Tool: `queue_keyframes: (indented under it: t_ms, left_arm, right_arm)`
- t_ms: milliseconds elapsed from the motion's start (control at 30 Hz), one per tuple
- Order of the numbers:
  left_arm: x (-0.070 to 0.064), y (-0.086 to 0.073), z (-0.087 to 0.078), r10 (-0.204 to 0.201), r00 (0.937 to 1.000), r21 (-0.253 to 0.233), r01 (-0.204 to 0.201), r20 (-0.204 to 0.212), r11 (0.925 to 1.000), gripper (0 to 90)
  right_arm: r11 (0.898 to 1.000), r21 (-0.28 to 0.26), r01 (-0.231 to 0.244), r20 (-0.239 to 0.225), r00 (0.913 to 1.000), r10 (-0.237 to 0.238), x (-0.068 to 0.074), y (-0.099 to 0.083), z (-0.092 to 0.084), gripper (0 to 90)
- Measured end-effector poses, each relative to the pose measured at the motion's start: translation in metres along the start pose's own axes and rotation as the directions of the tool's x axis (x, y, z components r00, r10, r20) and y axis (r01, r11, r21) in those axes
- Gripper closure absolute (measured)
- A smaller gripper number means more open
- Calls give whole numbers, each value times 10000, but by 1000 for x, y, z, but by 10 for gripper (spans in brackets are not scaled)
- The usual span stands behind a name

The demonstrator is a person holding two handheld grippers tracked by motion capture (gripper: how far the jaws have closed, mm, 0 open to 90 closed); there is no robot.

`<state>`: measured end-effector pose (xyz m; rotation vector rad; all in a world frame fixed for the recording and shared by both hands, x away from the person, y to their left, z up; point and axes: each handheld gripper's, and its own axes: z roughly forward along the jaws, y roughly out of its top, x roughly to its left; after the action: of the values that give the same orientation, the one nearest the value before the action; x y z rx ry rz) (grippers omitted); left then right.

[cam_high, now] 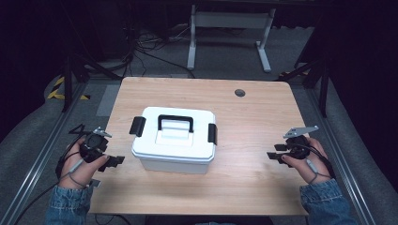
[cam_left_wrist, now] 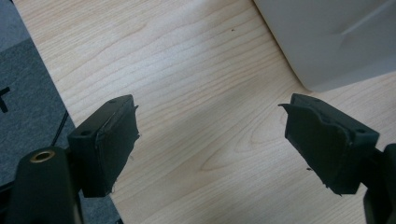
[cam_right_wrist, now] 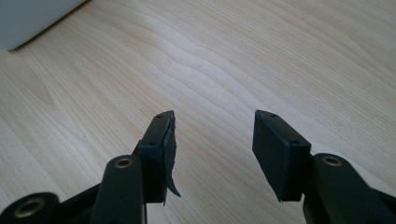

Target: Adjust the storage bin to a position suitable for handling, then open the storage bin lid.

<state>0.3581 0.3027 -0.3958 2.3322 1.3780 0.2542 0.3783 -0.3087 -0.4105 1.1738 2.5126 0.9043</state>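
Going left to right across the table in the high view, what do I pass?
left gripper → left black latch → black carry handle on the white lidded storage box → right black latch → right gripper

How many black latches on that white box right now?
2. One latch sits at the left end of the white box, the other latch at its right end. The far side may hide more.
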Motion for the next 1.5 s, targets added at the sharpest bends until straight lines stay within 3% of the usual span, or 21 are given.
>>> queue_keyframes:
  t_ms: [100, 233, 433, 567, 833, 933, 1167, 1500]
  left_arm:
    - [0, 2, 0, 22, 10000, -63, -22, -26, 10000, 178]
    - [-2, 6, 2, 34, 10000, -84, -34, 66, 10000, 178]
    - [-2, 9, 3, 148, 9999, -73, -148, 73, 9999, 179]
    - [-2, 8, 3, 133, 9999, -49, -133, 59, 9999, 179]
    - [-1, 5, 0, 205, 9997, -100, -203, 152, 9997, 178]
    - [0, 4, -2, 44, 9999, -197, -43, 93, 9998, 177]
    - [1, 4, -4, -96, 9997, -290, 102, 233, 9995, 179]
    - [2, 3, -4, -58, 9998, -328, 65, 205, 9994, 180]
  right_arm:
    - [9999, -93, 58, -39, 10000, -59, 1, 1, -1, 507]
    - [9989, -463, 54, -575, 9983, -80, 10, 6, -7, 499]
    - [9968, -696, 383, -612, 9972, -426, 21, 17, -13, 492]
    - [9930, -1011, 617, -1129, 9909, -731, 33, 31, -18, 488]
    - [9833, -1272, 1301, -1475, 9778, -1485, 51, 64, -23, 483]
    - [9786, -1400, 1511, -1572, 9724, -1726, 58, 78, -25, 482]
    - [9759, -1614, 1470, -1869, 9664, -1764, 73, 100, -25, 476]
    - [9653, -1704, 1977, -2017, 9519, -2306, 90, 129, -23, 478]
